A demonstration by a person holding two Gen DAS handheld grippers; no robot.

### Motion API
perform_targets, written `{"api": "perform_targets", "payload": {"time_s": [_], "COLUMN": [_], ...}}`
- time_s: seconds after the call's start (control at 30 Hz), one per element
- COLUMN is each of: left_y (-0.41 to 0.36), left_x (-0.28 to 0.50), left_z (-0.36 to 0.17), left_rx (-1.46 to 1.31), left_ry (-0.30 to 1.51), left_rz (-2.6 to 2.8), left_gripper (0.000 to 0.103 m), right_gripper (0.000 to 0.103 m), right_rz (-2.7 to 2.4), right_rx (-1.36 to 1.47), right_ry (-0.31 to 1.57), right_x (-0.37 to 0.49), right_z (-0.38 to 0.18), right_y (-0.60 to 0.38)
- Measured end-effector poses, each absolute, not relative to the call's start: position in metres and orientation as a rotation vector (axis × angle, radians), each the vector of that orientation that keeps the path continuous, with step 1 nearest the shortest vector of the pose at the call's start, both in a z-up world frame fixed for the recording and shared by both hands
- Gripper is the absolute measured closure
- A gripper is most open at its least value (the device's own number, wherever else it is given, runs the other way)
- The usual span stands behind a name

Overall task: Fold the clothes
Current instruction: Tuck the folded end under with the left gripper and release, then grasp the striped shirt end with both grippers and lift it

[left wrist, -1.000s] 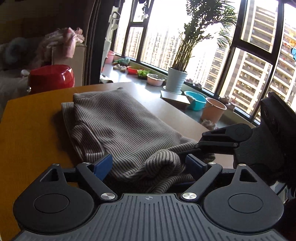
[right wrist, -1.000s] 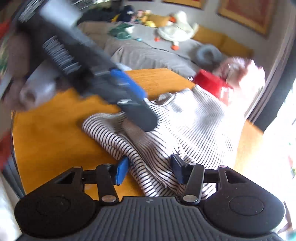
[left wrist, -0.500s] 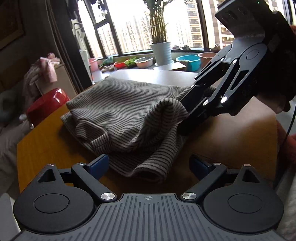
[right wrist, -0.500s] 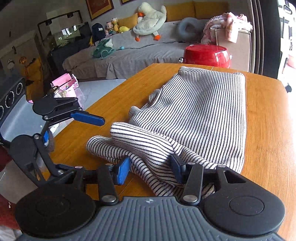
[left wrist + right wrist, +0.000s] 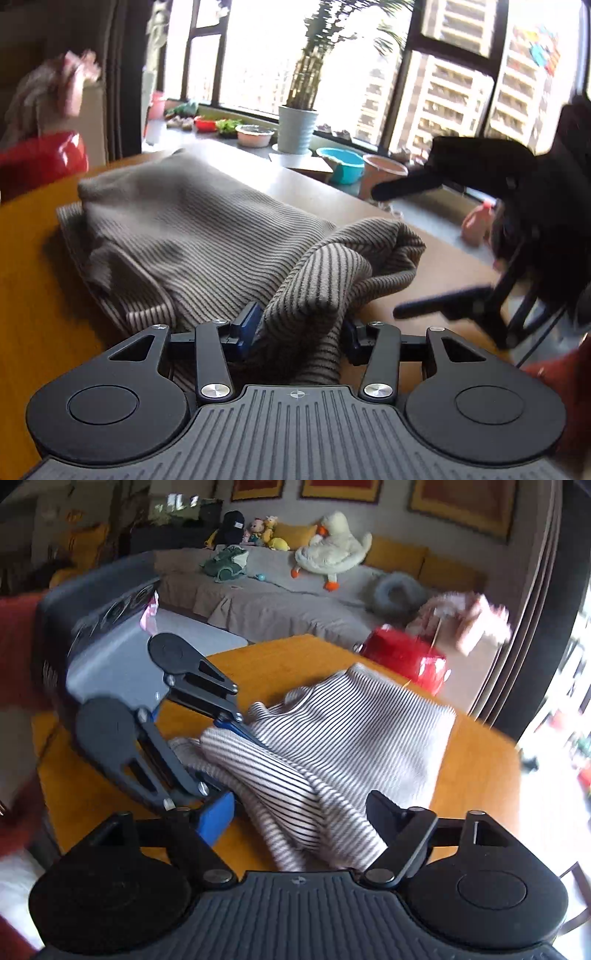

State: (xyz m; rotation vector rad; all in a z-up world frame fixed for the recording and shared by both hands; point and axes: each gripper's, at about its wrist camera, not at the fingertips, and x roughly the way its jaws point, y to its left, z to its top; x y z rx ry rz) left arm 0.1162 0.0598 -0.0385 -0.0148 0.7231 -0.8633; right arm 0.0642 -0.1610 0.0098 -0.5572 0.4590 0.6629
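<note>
2 grippers meet the striped sweater (image 5: pixel 207 236) on the wooden table (image 5: pixel 33 295): left gripper (image 5: pixel 301 332) clamped on a bunched fold, right gripper (image 5: pixel 299 819) spread wide around another.

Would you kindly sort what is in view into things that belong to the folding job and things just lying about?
Belongs to the job:
- striped sweater
- left tongs, closed on a fold of it
- right tongs, open around another fold
- wooden table under it

Just lying about:
- red pot
- potted plant
- teal bowl
- plush duck
</note>
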Motion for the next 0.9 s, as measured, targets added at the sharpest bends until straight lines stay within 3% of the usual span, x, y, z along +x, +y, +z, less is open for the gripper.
{"api": "perform_targets", "payload": {"time_s": [0.1, 0.2, 0.23, 0.27, 0.33, 0.37, 0.47, 0.53, 0.63, 0.7, 0.9], "left_y": [0.072, 0.071, 0.072, 0.075, 0.088, 0.096, 0.116, 0.125, 0.113, 0.105, 0.080], "left_x": [0.133, 0.130, 0.126, 0.121, 0.110, 0.106, 0.101, 0.100, 0.114, 0.124, 0.135], "left_z": [-0.042, -0.040, -0.036, -0.032, -0.019, -0.012, 0.008, 0.019, 0.018, 0.016, -0.007], "left_rx": [-0.166, -0.147, -0.129, -0.113, -0.123, -0.137, -0.182, -0.206, -0.212, -0.217, -0.200], "left_ry": [0.776, 0.769, 0.763, 0.757, 0.734, 0.718, 0.659, 0.631, 0.645, 0.659, 0.729], "left_rz": [-0.851, -0.834, -0.823, -0.814, -0.806, -0.794, -0.724, -0.683, -0.654, -0.643, -0.725], "left_gripper": [0.053, 0.053, 0.050, 0.045, 0.016, 0.014, 0.015, 0.021, 0.038, 0.044, 0.046], "right_gripper": [0.020, 0.022, 0.033, 0.040, 0.057, 0.060, 0.070, 0.079, 0.081, 0.082, 0.084], "right_rz": [0.649, 0.600, 0.599, 0.614, 0.657, 0.671, 0.679, 0.686, 0.707, 0.734, 0.765], "right_rx": [-0.702, -0.824, -0.842, -0.831, -0.787, -0.777, -0.777, -0.729, -0.678, -0.665, -0.631], "right_ry": [0.399, 0.320, 0.314, 0.331, 0.384, 0.410, 0.449, 0.497, 0.542, 0.556, 0.593], "right_x": [0.063, 0.072, 0.078, 0.084, 0.093, 0.092, 0.083, 0.075, 0.058, 0.044, 0.014], "right_z": [-0.004, -0.027, -0.032, -0.033, -0.031, -0.031, -0.031, -0.019, 0.004, 0.019, 0.056], "right_y": [-0.144, -0.121, -0.115, -0.112, -0.109, -0.108, -0.111, -0.116, -0.124, -0.131, -0.140]}}
